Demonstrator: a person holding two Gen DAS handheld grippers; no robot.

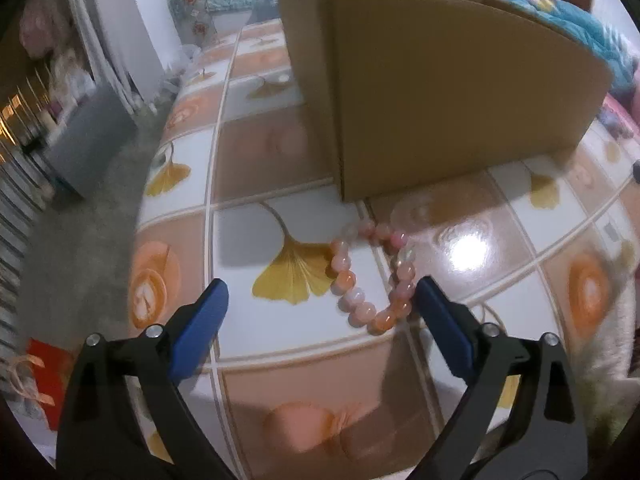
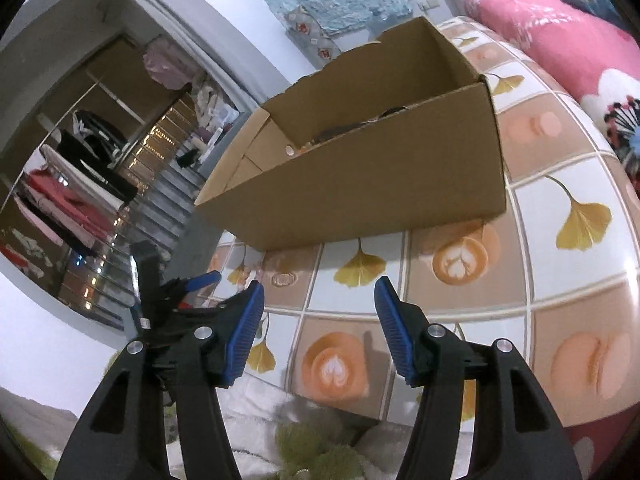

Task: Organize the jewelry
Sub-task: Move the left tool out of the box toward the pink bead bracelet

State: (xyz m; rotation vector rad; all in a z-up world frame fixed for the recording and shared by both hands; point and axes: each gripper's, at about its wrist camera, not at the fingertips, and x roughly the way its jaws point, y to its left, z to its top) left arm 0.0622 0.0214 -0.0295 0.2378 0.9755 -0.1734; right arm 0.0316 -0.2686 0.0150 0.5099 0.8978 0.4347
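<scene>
- Down at the left wrist view first: left gripper (image 1: 322,294) tilted toward the patterned tablecloth (image 1: 248,232), jaws spread wide, blue pads (image 1: 200,328) gripping nothing.
- Between those jaws, but nearer the right-hand pad: bead bracelet (image 1: 370,276) of pink and orange beads, lying flat on the cloth in a loop — touching or just beside that pad, cannot tell which.
- Just past the bracelet: cardboard box (image 1: 440,100), standing on the cloth, its near corner close to the beads.
- Over in the right wrist view: right gripper (image 2: 320,320) held above the cloth's near edge, jaws partly apart and empty.
- Far left of that view: left gripper's blue tip (image 2: 204,280), low by the box's left end.
- Ahead: same box (image 2: 380,184), open-topped — dark items inside, too hidden to name.
- Far right: pink floral blanket (image 2: 560,40).
</scene>
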